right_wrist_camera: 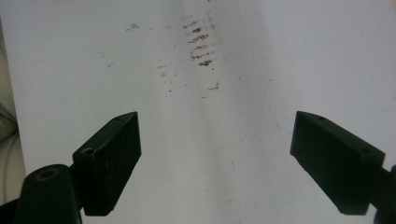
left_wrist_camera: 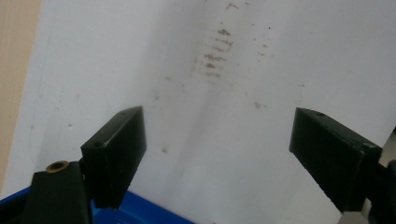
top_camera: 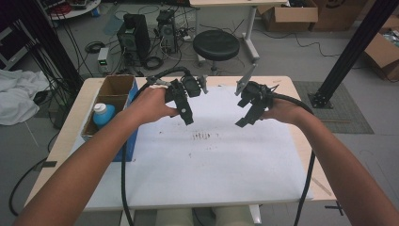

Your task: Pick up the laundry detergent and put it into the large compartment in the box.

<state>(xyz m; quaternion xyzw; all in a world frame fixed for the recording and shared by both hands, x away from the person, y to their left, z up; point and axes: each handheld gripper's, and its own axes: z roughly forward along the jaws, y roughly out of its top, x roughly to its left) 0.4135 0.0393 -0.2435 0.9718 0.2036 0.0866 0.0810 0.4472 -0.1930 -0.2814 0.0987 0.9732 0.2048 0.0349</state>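
No text, label, brand or number can be read anywhere. The white sheet (top_camera: 202, 155) on the table carries only a patch of small brown smudges (top_camera: 201, 136), near its middle, which form no letters. The cardboard boxes (top_camera: 294, 14) beyond the table's far edge show dark printing too blurred to make out.
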